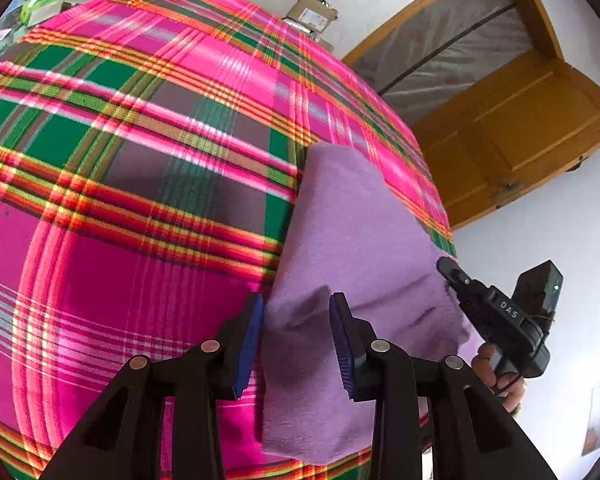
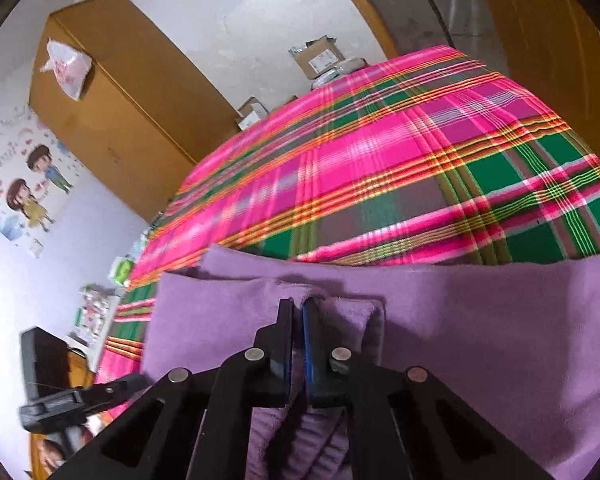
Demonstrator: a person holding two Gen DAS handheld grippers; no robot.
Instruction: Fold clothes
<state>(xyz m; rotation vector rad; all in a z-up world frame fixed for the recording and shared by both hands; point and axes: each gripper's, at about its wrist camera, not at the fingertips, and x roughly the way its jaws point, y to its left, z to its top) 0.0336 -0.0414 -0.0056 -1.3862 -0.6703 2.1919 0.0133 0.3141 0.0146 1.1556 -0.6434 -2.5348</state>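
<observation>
Step in hand: taking hold for the next fold. The purple garment (image 2: pixel 480 320) lies on the plaid bed cover (image 2: pixel 380 168), near the bed's edge closest to me, already doubled at least once, since the right wrist view shows stacked layers with a thicker folded band in the middle.

Right gripper (image 2: pixel 298 308): jaws drawn together, pinching a ridge of the purple fabric at the folded band's far edge. A small pucker of cloth shows between the blue pads. It points downward at a slant onto the cloth. In the left wrist view it sits at the garment's right edge, a hand (image 1: pixel 496 376) wrapped on its handle.

Left gripper (image 1: pixel 296 312): jaws partway apart, straddling a raised wrinkle of the garment at its left edge. The pads do not appear to press on it; I judge nothing is held yet. It is also slanted downward.

Next move, as I judge it: close the left jaws on that edge so both sides are held, then lift together and carry the held edge over, keeping the layers aligned.

Risk: the right pinch may catch only the top layer.
</observation>
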